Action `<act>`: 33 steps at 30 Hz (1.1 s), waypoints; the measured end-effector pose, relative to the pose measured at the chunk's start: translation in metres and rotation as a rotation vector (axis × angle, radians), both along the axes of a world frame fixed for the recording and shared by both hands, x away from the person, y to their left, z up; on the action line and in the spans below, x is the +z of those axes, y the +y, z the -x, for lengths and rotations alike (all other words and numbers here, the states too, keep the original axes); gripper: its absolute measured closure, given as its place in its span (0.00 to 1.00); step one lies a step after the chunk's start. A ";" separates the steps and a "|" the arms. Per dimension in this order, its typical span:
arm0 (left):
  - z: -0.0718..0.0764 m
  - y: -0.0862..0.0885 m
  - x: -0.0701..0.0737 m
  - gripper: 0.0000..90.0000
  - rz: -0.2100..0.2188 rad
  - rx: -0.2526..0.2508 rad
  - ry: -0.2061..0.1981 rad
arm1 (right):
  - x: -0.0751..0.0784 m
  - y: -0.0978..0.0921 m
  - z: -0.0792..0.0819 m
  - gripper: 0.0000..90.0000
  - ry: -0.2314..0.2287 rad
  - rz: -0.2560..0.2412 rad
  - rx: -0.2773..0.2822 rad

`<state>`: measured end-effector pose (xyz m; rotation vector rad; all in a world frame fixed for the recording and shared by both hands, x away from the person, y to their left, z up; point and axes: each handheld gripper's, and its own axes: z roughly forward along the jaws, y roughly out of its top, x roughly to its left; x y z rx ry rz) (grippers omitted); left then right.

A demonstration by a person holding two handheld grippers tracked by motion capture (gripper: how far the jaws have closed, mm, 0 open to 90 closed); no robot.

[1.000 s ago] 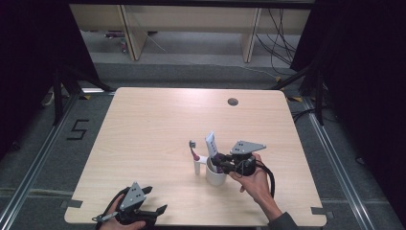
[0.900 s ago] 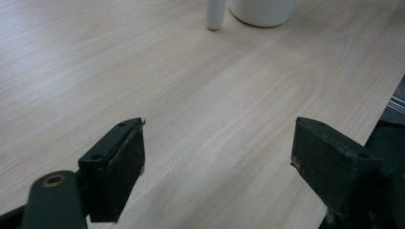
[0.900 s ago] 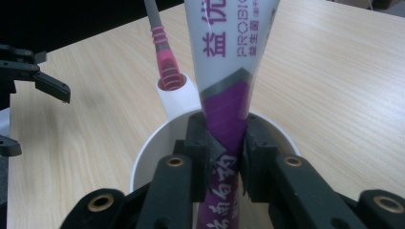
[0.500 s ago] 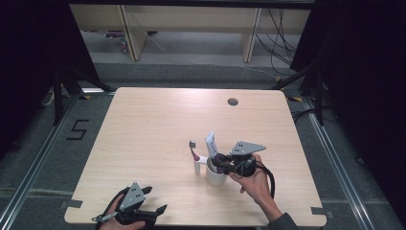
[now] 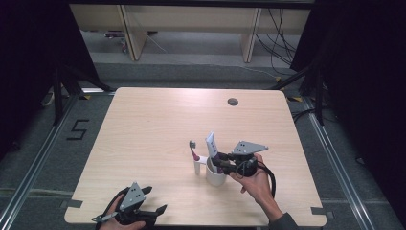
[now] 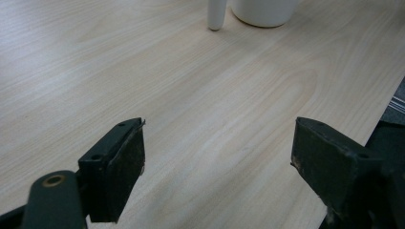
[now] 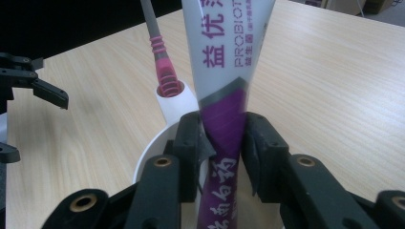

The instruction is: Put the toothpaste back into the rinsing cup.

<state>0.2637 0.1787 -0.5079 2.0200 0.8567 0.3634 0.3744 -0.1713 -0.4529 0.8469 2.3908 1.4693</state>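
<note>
While toothpaste tube [image 7: 224, 95] is pinched by right gripper [image 7: 223, 143] fingers over white cup [image 5: 215, 176], left gripper [image 6: 217, 167] is held wide open, empty. Next: tube lowered straight, then released.

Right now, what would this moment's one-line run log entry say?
right gripper: shut on toothpaste tube over white cup | toothbrush: upright beside cup | left gripper: open, idle at table near edge

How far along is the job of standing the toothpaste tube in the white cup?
Done: the toothbrush stands in its small white holder beside the white cup. In hand: the right claw is clamped on the toothpaste tube, whose lower end is inside the cup. Left: letting go and drawing back, probably. The left claw is open over bare table.
</note>
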 end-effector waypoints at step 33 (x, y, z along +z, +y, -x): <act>0.000 0.003 0.001 0.20 -0.029 -0.001 -0.001 | 0.015 -0.022 0.005 0.48 -0.002 -0.083 -0.056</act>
